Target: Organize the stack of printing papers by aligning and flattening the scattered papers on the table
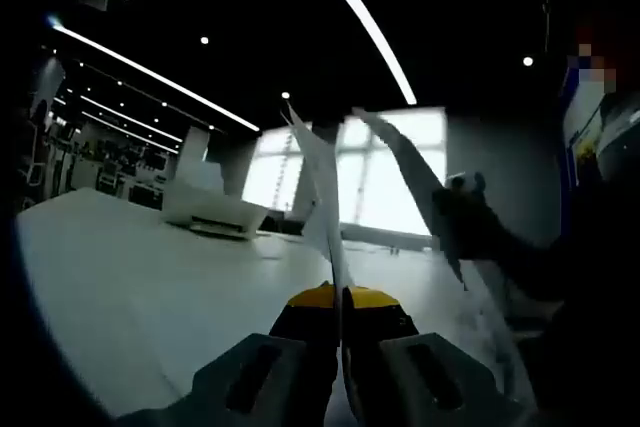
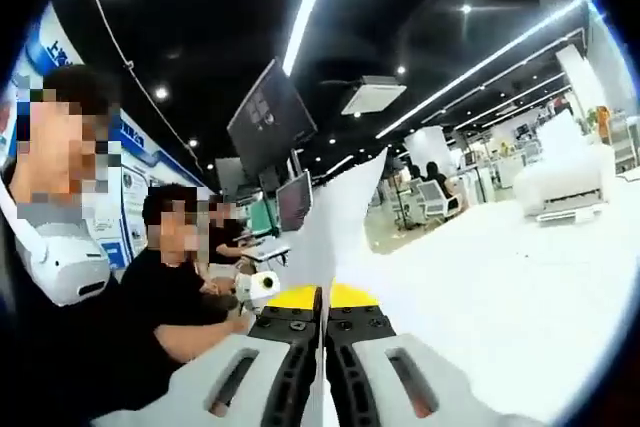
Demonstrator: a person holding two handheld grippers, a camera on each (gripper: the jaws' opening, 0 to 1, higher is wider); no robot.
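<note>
**A:** Where are the papers right now?

**B:** Off the table. The thin white printing sheets (image 1: 322,197) stand on edge, pinched between the jaws of the left gripper (image 1: 342,347), which are pressed together on the lower edge. In the right gripper view the same white paper (image 2: 345,212) rises out of the right gripper (image 2: 325,337), whose jaws are also closed tight on it.

**A:** So which way does the stack run from the fingers?

**B:** Straight up and away from each pair of jaws, long axis roughly along the jaw line. In the left gripper view a second part of the paper curves off to the right toward a dark shape (image 1: 470,217) that I take for the other gripper. Each gripper seems to hold its own edge, so neither is nearer.

**A:** And what does the next move turn on?

**B:** My guess: the sheets' lower edge must come down onto the broad white tabletop (image 1: 130,287) to square up.

**A:** Any containers?

**B:** Only a white printer-like box (image 1: 215,209) at the far side of the table; I cannot tell what is in its tray. People in dark tops (image 2: 170,297) sit just beside the table.
</note>
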